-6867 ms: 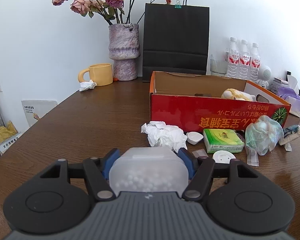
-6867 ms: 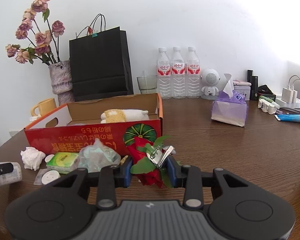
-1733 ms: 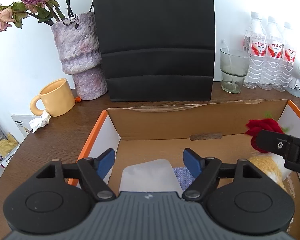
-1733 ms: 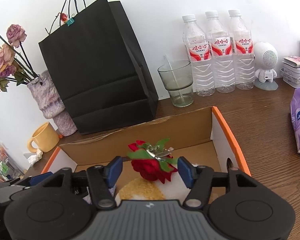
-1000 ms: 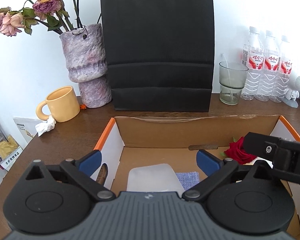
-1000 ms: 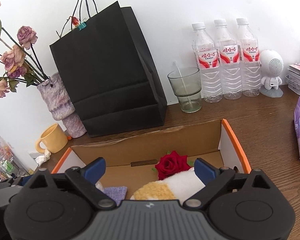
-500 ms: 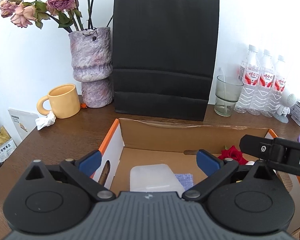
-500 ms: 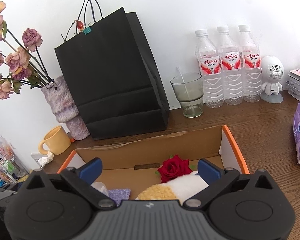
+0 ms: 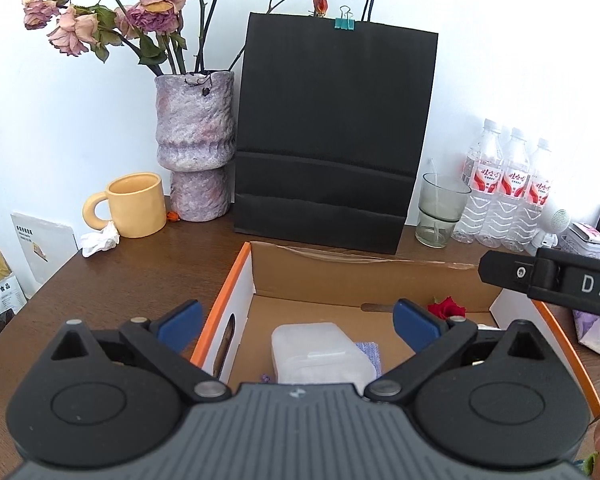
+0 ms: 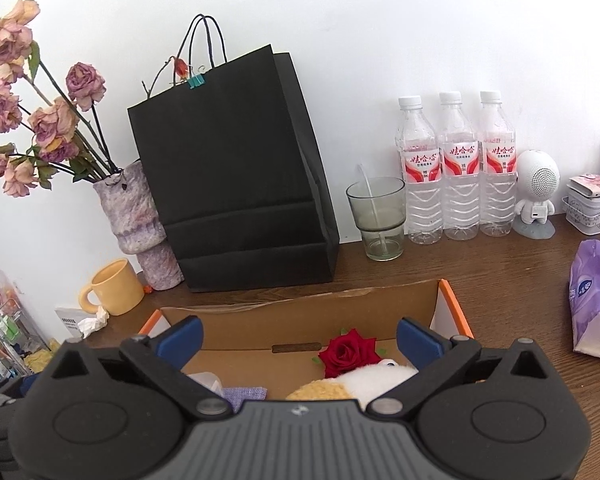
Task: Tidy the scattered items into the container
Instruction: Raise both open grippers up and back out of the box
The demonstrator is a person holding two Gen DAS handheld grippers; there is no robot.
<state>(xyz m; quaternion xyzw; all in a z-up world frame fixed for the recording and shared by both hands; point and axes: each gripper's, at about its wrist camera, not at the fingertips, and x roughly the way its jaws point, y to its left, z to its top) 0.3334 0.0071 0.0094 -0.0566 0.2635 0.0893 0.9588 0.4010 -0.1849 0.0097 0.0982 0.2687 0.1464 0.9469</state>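
Observation:
The open cardboard box with orange edges lies below both grippers. Inside it lie a translucent plastic container, a purple cloth, a red rose and a yellow-white plush toy. My left gripper is open and empty above the box's left part. My right gripper is open and empty above the box's right part. The right gripper's body shows at the right of the left wrist view.
A black paper bag, a stone vase with dried roses, a yellow mug, a glass and three water bottles stand behind the box. A purple tissue pack lies at the right.
Both grippers let go of their loads into the box, opened wide, and have risen and pulled back. The container and the rose now lie in the box.

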